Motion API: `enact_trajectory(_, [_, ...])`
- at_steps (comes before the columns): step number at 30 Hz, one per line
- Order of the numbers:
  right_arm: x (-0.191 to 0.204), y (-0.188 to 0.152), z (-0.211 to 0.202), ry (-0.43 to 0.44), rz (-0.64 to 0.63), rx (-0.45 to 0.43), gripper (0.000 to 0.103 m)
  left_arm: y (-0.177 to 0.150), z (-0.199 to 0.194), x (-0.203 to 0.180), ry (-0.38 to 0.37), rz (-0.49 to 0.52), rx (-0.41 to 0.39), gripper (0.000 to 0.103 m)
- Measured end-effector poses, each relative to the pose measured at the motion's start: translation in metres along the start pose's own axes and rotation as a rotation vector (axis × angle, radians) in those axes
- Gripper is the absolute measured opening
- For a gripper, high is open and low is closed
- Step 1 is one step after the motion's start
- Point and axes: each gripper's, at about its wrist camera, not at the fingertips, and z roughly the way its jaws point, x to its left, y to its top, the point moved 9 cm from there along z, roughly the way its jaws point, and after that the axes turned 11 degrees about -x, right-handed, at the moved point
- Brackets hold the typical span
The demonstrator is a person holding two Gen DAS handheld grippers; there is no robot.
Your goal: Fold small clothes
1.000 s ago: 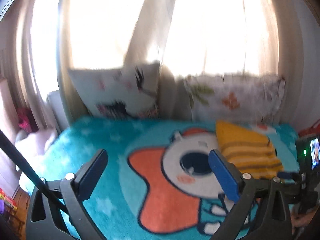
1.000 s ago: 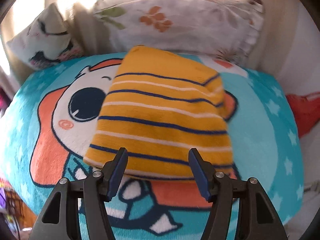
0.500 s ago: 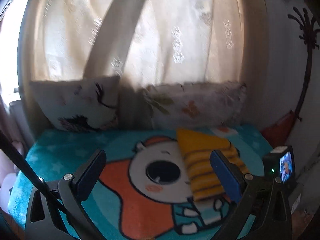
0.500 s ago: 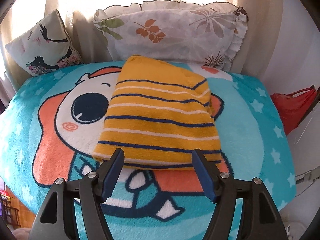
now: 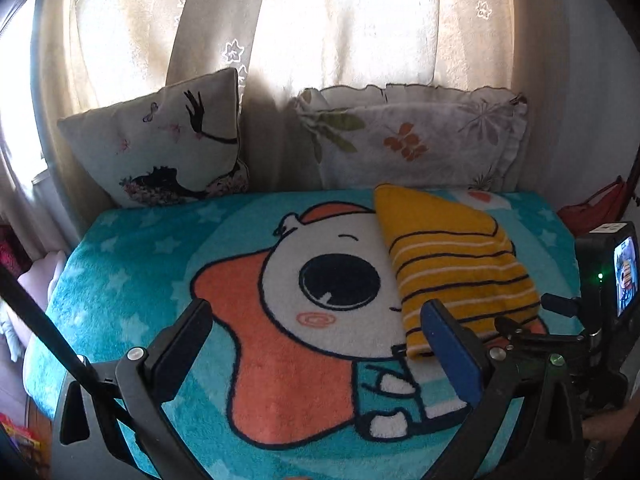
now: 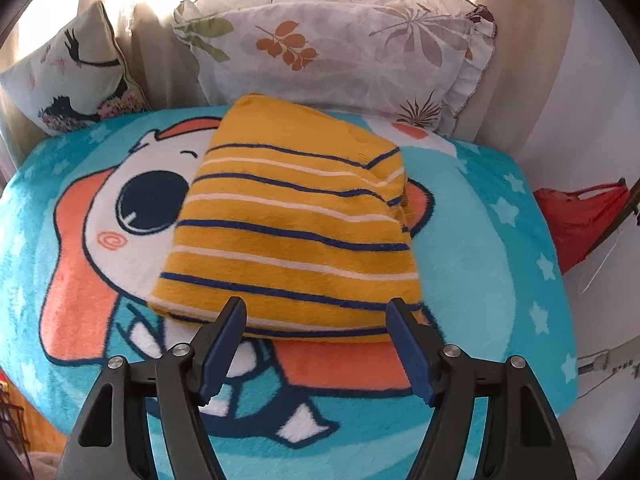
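Right wrist view, nearest first: the right gripper [image 6: 314,320] hangs with its blue-padded fingers [image 6: 224,336] spread wide and nothing between them, just short of the near hem of the folded yellow striped garment [image 6: 292,220]. Half a second ago the camera sat a little further back; now the garment fills more of the view and its hem lies right at the fingertips. It rests folded flat on the teal cartoon blanket [image 6: 480,240], covering the right side of the printed face, its far end close to the leaf-print pillow [image 6: 340,48]. A red bag [image 6: 580,224] sits off the blanket's right edge.

From the left wrist, the left gripper [image 5: 316,328] is equally wide open and empty, poised over the blanket [image 5: 132,264]; compared with the earlier frame it has come lower and nearer, so the curtain [image 5: 360,20] takes up less of the view. Its right finger overlaps the garment [image 5: 452,264] in the picture, though whether it touches the cloth is hard to say. Behind stand the bird-print pillow [image 5: 160,148] and the leaf-print pillow [image 5: 416,144]. No readable writing shows anywhere
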Motion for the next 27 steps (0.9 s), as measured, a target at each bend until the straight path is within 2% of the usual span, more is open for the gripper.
enact_trajectory(12, [-0.025, -0.002, 0.009, -0.017, -0.097, 0.009, 0.08, -0.013, 0.014, -0.042, 0.02, 0.045, 0.072, 0.103])
enact_trajectory(27, [-0.041, -0.002, 0.026, -0.001, -0.196, 0.016, 0.081, -0.034, 0.033, -0.071, 0.046, 0.013, 0.17, 0.103])
